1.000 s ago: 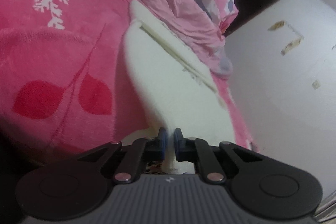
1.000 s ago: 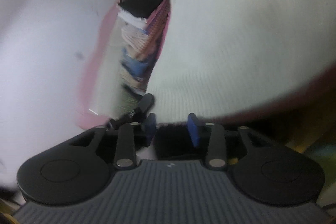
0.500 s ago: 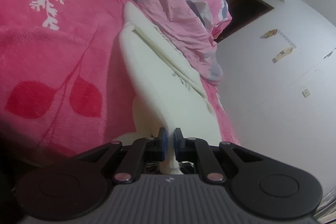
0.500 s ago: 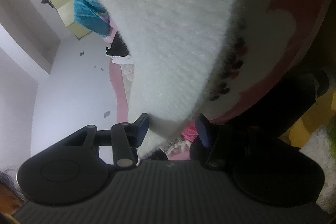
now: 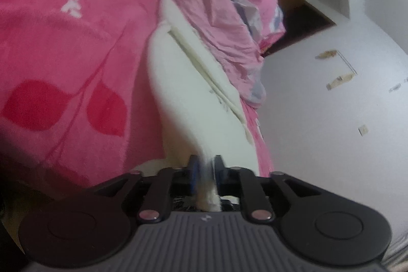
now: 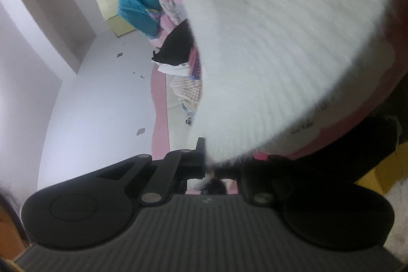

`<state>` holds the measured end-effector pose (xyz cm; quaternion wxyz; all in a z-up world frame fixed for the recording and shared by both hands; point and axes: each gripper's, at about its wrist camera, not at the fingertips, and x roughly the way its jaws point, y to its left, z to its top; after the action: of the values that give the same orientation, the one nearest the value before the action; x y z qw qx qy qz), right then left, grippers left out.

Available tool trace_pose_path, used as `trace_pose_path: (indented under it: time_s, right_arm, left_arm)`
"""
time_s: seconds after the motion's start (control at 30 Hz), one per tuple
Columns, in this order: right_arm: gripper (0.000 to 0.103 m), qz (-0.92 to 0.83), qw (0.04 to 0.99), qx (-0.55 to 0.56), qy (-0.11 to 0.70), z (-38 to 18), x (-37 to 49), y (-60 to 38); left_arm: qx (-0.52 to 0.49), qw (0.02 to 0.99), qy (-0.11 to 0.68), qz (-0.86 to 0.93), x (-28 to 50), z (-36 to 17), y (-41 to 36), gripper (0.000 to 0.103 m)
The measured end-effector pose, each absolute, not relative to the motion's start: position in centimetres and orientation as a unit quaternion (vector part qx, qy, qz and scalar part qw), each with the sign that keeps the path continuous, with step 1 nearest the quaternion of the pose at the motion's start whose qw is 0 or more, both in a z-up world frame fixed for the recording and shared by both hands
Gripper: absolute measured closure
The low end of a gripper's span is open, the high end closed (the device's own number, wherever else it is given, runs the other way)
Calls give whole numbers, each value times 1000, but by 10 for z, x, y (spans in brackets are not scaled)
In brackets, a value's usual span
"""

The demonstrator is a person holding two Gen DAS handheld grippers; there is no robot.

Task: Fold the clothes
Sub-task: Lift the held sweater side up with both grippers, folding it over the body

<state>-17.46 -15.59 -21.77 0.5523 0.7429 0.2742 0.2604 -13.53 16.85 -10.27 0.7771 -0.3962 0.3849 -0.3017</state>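
Right gripper [image 6: 221,157] fingertips hidden under blurred white fuzzy knit garment [image 6: 280,42], grip unclear, left gripper [image 5: 206,170] clamping its edge, pink leaf-print bed blanket [image 5: 63,68], white wall [image 5: 331,119] right.

white walls [image 5: 331,119] surround a bed under a pink blanket [image 5: 63,63].

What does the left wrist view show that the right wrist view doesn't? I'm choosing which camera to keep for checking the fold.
Only the left wrist view shows the pink leaf-print blanket, the crumpled pink quilt and the left gripper shut on a narrow edge of the white garment. Only the right wrist view shows the teal fabric, the black cloth and the right gripper, with the garment's ribbed knit filling the frame; its grip is unclear. Both share the white garment and a white wall.
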Motion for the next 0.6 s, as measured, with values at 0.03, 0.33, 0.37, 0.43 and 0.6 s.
trace_pose_path:
  time_s: [0.03,0.33,0.37,0.43,0.6]
  right_arm:
    - [99,262,554,742,273,-219,-178,-154]
    - [99,267,570,729,269,-220,-177,-147]
    - [99,268,572,727,269,-219,-177,-148]
    - [99,270,578,721,270,-218,-175,-145]
    - [99,275,624,678,275,-207,-176,-146]
  left_arm:
    - [-399,775,387,-301,-134,-104,167,72]
    - [-421,753,411,-294,-118,-121,156,65]
    - [-422,752,413,-293,-115,-123,154,66]
    - [-420,751,416,-295,-111,-126,149,66]
    - [-406,748,434,-297,-101,-133,134,81]
